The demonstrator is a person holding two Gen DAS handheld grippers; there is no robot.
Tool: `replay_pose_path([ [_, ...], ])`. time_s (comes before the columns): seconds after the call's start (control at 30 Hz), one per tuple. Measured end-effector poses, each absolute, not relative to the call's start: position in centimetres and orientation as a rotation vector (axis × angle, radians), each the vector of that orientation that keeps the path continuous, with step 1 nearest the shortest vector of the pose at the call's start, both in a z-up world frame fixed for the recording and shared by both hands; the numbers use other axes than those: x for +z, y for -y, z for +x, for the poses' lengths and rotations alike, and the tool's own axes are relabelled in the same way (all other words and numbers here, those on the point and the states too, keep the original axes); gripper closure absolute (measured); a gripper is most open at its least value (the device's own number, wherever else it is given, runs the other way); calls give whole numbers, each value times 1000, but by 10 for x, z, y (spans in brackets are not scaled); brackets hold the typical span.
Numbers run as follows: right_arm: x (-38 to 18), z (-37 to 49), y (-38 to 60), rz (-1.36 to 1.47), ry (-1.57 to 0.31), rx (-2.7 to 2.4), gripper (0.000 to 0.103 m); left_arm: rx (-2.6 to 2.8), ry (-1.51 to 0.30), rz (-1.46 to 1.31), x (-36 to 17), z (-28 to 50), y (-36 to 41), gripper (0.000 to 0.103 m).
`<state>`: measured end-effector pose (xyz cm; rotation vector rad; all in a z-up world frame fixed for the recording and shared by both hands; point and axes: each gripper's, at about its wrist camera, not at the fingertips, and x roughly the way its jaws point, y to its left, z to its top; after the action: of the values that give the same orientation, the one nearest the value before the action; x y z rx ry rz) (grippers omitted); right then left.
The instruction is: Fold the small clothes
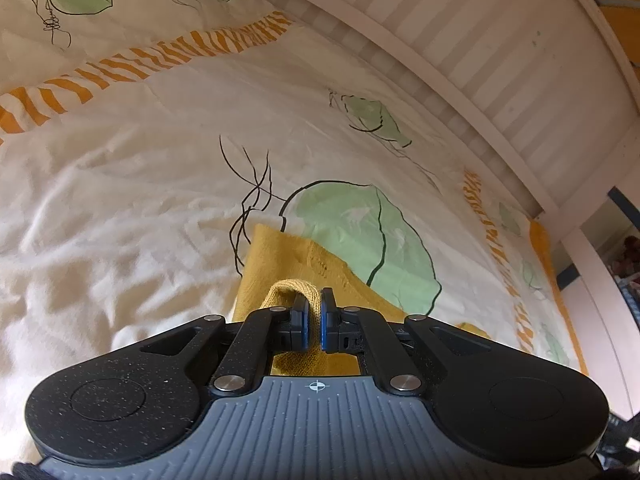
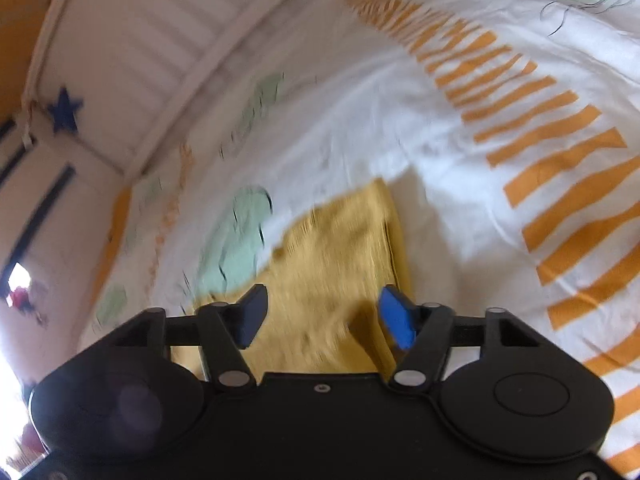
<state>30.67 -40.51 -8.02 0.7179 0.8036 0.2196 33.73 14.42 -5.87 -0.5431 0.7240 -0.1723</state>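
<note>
Left tool (image 1: 314, 312): nearest the left wrist camera, pads squeezed tight on a loop-like edge of the mustard garment (image 1: 280, 264)
Garment spot: lying on the bed cover (image 1: 132, 184), partly over a green leaf print (image 1: 360, 236), white slatted bed rail (image 1: 460, 40) behind
Right tool (image 2: 322, 320): in the right wrist view its jaws stand well apart, nothing pinched, garment (image 2: 340, 248) lying flat right under them
Blur: right view is smeared, so the exact fold edge is hard to call
Risk: if the left tool tugs while the right end is loose, the fold probably skews or bunches up
Feel: soft knit, a ribbed band, floppy; cover is thin wrinkly cotton with orange stripes (image 2: 560, 152)
</note>
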Motion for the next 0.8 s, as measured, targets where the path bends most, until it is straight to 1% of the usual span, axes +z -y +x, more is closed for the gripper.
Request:
replay_pose_path([
  [0.23,-87,310,386,627,-859,269,35,-179,-729,-522,-61,342,-136,99],
  [0.27,-89,312,383,615,-865,266,37,-178,-729,-521,-61,342,-136,99],
  [0.3,-91,314,381,606,-869,265,44,-179,-729,-520,-61,341,-136,99],
  [0.33,-93,315,379,598,-875,269,62,-178,-729,-520,-61,341,-137,99],
  [0.37,-94,316,377,596,-879,270,77,-176,-729,-521,-61,341,-137,99],
  [0.4,-95,316,377,602,-881,272,88,-176,-729,-524,-60,340,-138,99],
  [0.47,-90,311,382,670,-864,290,89,-179,-731,-538,-58,338,-141,99],
  [0.63,-66,291,412,917,-694,291,89,-198,-704,-603,-51,335,-150,99],
  [0.8,-68,304,416,960,-646,240,89,-194,-704,-617,-55,346,-148,99],
])
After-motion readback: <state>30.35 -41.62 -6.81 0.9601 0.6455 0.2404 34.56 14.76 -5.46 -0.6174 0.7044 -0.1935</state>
